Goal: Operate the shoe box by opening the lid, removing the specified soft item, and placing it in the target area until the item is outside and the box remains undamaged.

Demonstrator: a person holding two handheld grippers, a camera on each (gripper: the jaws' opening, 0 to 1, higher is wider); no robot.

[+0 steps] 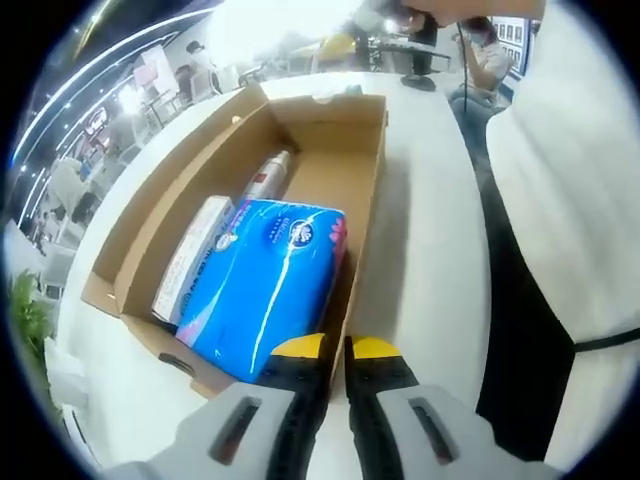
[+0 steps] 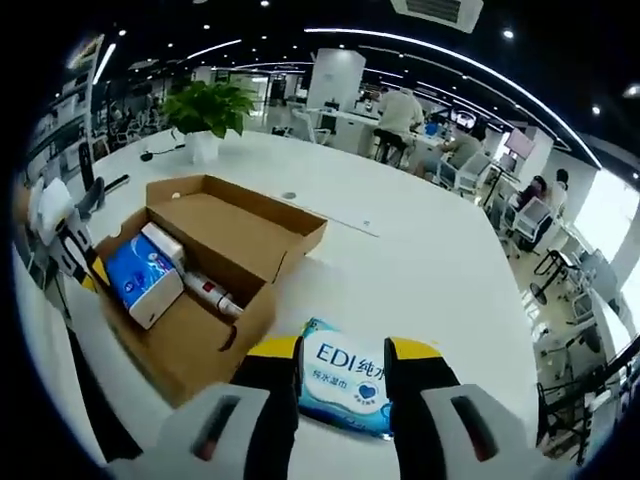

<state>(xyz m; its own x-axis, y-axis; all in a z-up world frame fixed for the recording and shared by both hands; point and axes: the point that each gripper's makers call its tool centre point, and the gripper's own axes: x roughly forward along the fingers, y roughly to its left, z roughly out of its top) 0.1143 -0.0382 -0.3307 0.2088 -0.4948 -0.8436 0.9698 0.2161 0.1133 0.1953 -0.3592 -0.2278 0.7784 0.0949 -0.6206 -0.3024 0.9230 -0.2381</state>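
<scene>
Two hand-held grippers in play. The brown cardboard shoe box stands open on the white table, lid folded back, no visible damage. The right hand-held gripper has its jaws set moderately wide around a soft blue-and-white wet-wipe pack that lies on the table just beside the box's near corner; whether the pads actually touch it, I cannot tell. The left hand-held gripper has jaws nearly closed with only a thin gap, nothing between them, tips poised at the near end of the box just over a blue plastic tissue pack. Ahead of that pack, inside the box: a flat white carton and a slim white-and-red tube. Judgement: soft item is already outside, so the placing step is in hand. Next move calls for settling the pack in the target area and drawing the right jaws clear without nudging the box wall.
</scene>
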